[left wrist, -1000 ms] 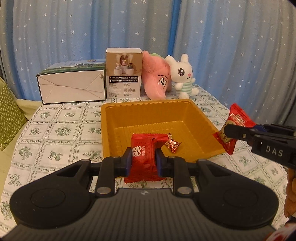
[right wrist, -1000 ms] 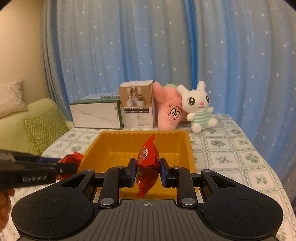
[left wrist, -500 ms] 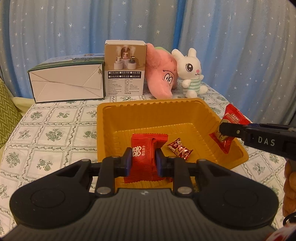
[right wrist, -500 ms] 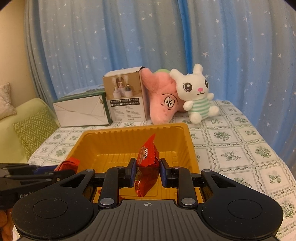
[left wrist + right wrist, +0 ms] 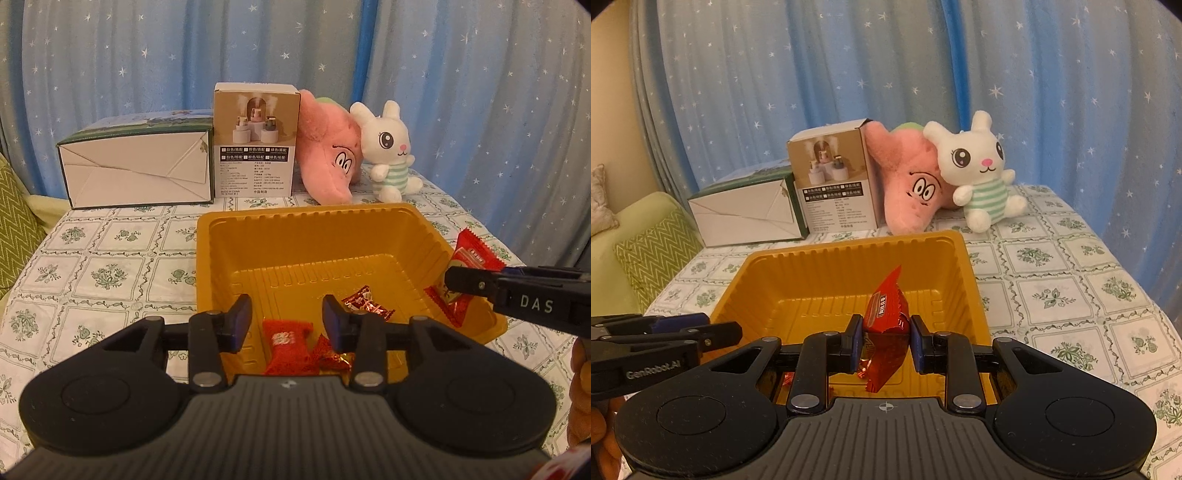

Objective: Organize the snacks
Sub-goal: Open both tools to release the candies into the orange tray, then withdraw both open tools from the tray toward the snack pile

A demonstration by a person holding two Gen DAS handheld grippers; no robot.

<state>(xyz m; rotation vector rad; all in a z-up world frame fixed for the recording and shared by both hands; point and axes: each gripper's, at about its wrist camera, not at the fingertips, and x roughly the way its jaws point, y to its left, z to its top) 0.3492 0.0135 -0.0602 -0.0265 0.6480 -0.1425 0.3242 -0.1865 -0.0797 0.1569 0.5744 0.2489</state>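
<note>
Left tongs (image 5: pixel 287 314) gape empty above the yellow tray (image 5: pixel 314 218) at lower centre; right tongs (image 5: pixel 885 334) pinch a red snack packet (image 5: pixel 884 314).

The tray (image 5: pixel 221 251) is orange-yellow. The snack packets (image 5: pixel 288 349) in it are red, one with gold foil (image 5: pixel 367 304). The worktop cloth (image 5: pixel 110 266) is white with green flower squares. The curtain (image 5: pixel 775 74) is blue with white stars. The rabbit toy (image 5: pixel 979 173) is white with green stripes, the other plush (image 5: pixel 908 184) pink.
</note>
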